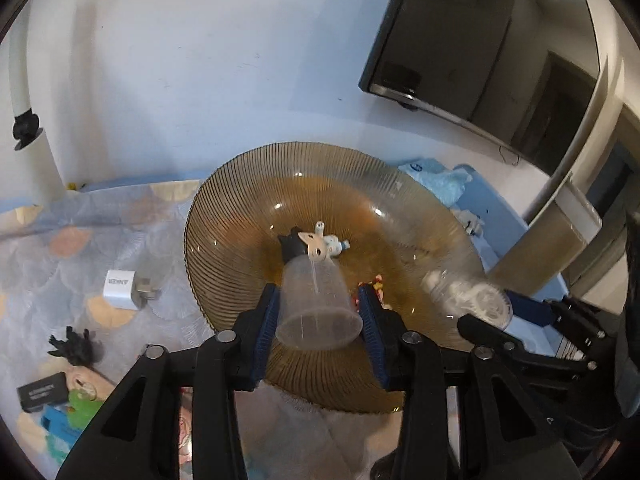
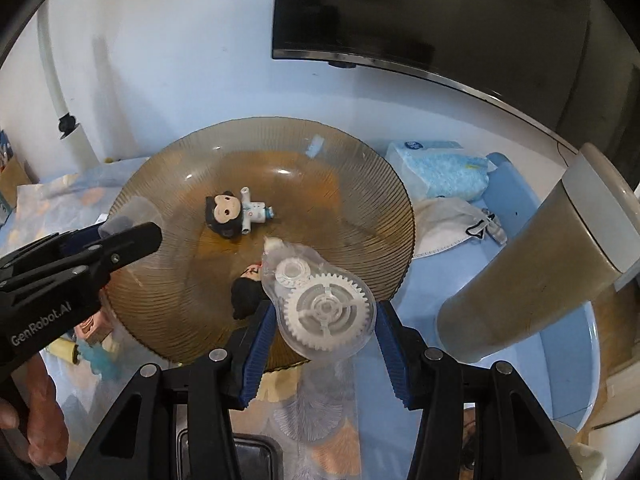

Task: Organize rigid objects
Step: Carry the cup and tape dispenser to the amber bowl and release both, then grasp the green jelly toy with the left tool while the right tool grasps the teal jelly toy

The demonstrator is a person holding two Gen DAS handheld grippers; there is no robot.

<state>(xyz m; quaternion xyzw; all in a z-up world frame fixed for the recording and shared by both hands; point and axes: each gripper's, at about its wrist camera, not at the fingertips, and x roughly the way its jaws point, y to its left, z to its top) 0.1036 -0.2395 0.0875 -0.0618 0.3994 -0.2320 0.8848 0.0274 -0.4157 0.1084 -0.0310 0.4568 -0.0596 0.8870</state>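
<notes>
While both grippers hang over the amber ribbed plate (image 1: 224,216), the contents stand as follows.

Item, left gripper (image 1: 319,296): a clear plastic cup (image 1: 312,280) lies between its blue pads, wide rim toward the camera, narrow end pointing at the plate's middle. The rim reaches both pads (whether they actually press on it cannot be told).

Item, right gripper (image 2: 326,312): closed on a clear correction tape dispenser (image 2: 324,308), white gears visible inside, its tip pointing over the plate.

Item, on the plate: a small figurine (image 2: 236,216) with a dark head and white suit, lying on its back near the centre; a second dark figurine (image 2: 245,296) at the near side, partly hidden behind the dispenser.

Item, off the plate, on the patterned cloth (image 1: 60,240): a white charger (image 1: 118,283) and a black spiky figure (image 1: 74,346), both to the left and well apart from the plate.

Item, to the right of the plate: a blue tissue pack (image 2: 440,168) and a white face mask (image 2: 448,220), the mask just beside the rim.

Item, wall: a dark television (image 2: 440,20).
</notes>
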